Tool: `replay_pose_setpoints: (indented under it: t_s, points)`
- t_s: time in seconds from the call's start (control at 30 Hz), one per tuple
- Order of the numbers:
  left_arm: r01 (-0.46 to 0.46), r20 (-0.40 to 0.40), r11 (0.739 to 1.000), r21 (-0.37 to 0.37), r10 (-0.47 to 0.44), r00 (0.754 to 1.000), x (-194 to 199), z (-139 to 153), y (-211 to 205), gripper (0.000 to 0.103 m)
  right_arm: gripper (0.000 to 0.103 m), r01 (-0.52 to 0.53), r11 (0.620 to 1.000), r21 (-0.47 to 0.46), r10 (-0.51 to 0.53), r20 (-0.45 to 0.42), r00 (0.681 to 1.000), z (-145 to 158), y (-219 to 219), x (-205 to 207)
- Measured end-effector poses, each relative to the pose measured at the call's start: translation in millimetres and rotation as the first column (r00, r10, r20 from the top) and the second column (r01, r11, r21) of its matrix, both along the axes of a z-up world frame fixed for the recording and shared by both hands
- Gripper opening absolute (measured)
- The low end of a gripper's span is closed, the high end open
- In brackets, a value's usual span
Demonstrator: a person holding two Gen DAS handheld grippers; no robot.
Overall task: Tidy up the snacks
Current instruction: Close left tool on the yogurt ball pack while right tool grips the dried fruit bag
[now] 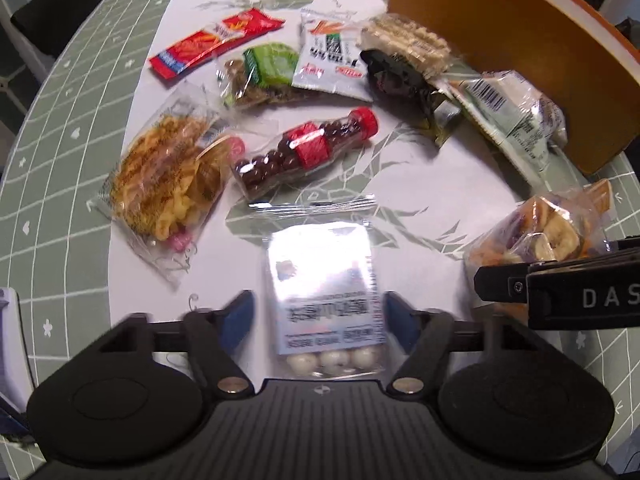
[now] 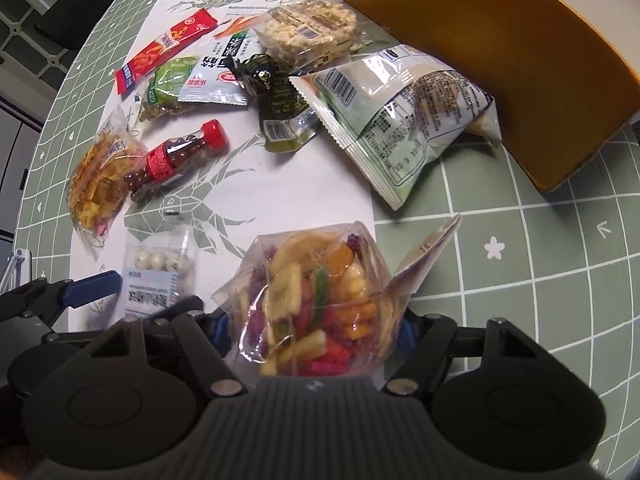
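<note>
A clear packet of white candy balls [image 1: 324, 280] lies flat on the white cloth between the blue pads of my left gripper [image 1: 320, 312]. The right pad is at the packet's edge and a small gap shows on the left, so the jaws stand open around it. A clear bag of mixed dried fruit [image 2: 316, 292] bulges between the fingers of my right gripper [image 2: 312, 332], whose pads press on both its sides. In the left wrist view that same bag [image 1: 540, 236] sits at the right, beside the right gripper's black finger [image 1: 496, 286].
An orange box [image 2: 500, 40] stands at the back right. Loose on the cloth lie a bottle of chocolate balls [image 1: 308, 152], a yellow crisps bag [image 1: 168, 184], a red packet [image 1: 208, 42], a green packet [image 1: 264, 72] and a large white-green bag [image 2: 408, 120]. Green grid mat [image 2: 540, 260] lies alongside.
</note>
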State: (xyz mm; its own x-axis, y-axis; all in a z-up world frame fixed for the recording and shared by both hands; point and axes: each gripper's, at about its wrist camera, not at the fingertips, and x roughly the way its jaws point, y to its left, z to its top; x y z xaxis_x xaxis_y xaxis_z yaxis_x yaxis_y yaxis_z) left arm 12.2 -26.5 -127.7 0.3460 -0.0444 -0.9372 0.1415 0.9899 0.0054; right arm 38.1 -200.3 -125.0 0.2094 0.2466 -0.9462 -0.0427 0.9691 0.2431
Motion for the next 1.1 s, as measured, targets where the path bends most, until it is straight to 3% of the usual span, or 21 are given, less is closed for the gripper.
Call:
replay_pose_setpoints:
  t_s: [0.2,0.53,0.83,1.1]
  points:
    - [-0.005,-0.022,1.0,-0.017,0.004,1.0,4,5,5,0.067,0.07,0.02,1.0,0.009,-0.02,-0.004,1.0,2,-9,-1]
    - [0.032,0.038,0.999,-0.037,-0.031,0.999,6,42,5,0.067,0.07,0.043,0.999,0.033,-0.044,0.033,0.998,28,-23,-1]
    - [0.095,0.121,0.993,-0.068,-0.086,0.989,27,85,-9,0.067,0.07,0.072,0.994,0.08,-0.08,0.101,0.992,69,-41,4]
    - [0.191,0.195,0.979,-0.076,-0.173,0.965,57,113,-40,0.067,0.07,0.119,0.987,0.11,-0.139,0.205,0.969,118,-75,12]
